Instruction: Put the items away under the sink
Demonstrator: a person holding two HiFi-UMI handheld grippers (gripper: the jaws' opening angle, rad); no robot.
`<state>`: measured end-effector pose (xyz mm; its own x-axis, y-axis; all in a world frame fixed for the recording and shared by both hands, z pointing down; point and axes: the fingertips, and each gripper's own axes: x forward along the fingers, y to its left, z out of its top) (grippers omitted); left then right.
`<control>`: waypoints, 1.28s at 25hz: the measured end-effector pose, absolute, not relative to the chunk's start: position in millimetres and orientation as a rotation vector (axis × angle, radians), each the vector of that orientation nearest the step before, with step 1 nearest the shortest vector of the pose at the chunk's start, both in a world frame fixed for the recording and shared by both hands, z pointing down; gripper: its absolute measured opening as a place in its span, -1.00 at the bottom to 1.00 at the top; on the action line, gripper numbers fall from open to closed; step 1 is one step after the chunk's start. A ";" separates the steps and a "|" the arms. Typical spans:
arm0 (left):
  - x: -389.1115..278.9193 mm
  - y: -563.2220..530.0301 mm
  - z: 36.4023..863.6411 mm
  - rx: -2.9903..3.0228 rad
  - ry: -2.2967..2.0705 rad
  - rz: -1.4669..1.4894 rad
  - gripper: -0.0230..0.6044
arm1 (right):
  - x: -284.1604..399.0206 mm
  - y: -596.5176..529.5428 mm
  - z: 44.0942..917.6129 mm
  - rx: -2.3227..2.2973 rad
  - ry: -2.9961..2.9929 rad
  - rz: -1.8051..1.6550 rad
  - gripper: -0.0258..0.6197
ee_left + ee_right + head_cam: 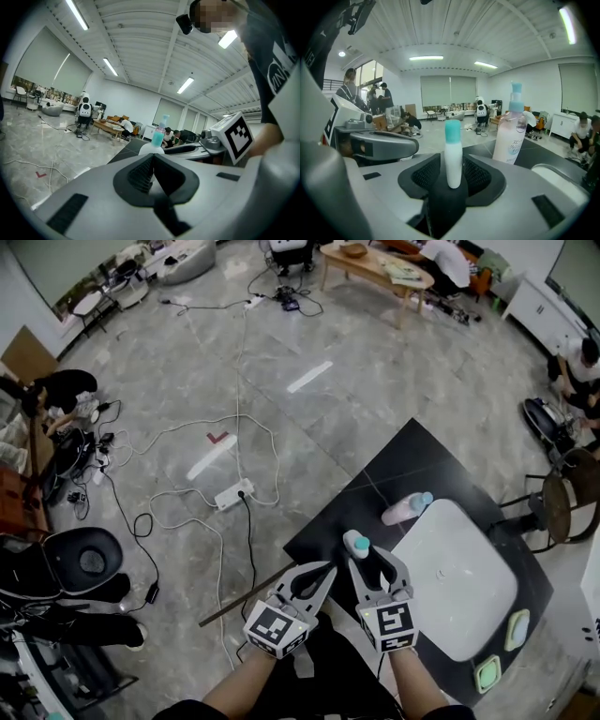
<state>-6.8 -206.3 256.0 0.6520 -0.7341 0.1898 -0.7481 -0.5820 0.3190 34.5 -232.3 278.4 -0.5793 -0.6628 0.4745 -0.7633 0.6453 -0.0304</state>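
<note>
The small teal-capped bottle [356,544] stands upright between the parted jaws of the right gripper [367,559], with a thin gap on either side. Ahead and to the right, the pink pump bottle [405,509] blocks the far corner of the white basin [487,615]. The black countertop [375,486] left of both bottles lies bare. The left gripper [323,570], jaws together, crowds the right one's left flank. Pale green dishes [517,629] line the basin's near right edge. A corded power strip [232,493] lies on the floor beyond.
</note>
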 end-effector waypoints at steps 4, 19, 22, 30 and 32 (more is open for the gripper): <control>-10.6 -205.9 256.6 2.482 -1.196 0.060 -0.90 | 28.6 -238.4 285.1 1.100 -2.450 0.368 -0.46; -17.3 -193.7 261.3 2.428 -1.282 0.058 -0.90 | 29.0 -253.5 304.7 1.145 -2.450 0.410 -0.47; -21.9 -184.0 259.4 2.417 -1.299 0.053 -0.90 | 30.5 -252.1 301.5 1.168 -2.457 0.406 -0.49; -34.4 -148.1 261.7 2.410 -1.294 0.040 -0.90 | 28.2 -220.6 295.3 1.204 -2.468 0.356 -0.50; -34.9 -137.5 263.2 2.426 -1.269 0.041 -0.90 | 26.9 -207.4 294.8 1.216 -2.466 0.348 -0.50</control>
<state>-34.9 -137.5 263.2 0.5871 -0.7824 0.2077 -0.7943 -0.5073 0.3344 26.9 -207.4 294.8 -0.5602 -0.7088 0.4287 -0.7998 0.5976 -0.0571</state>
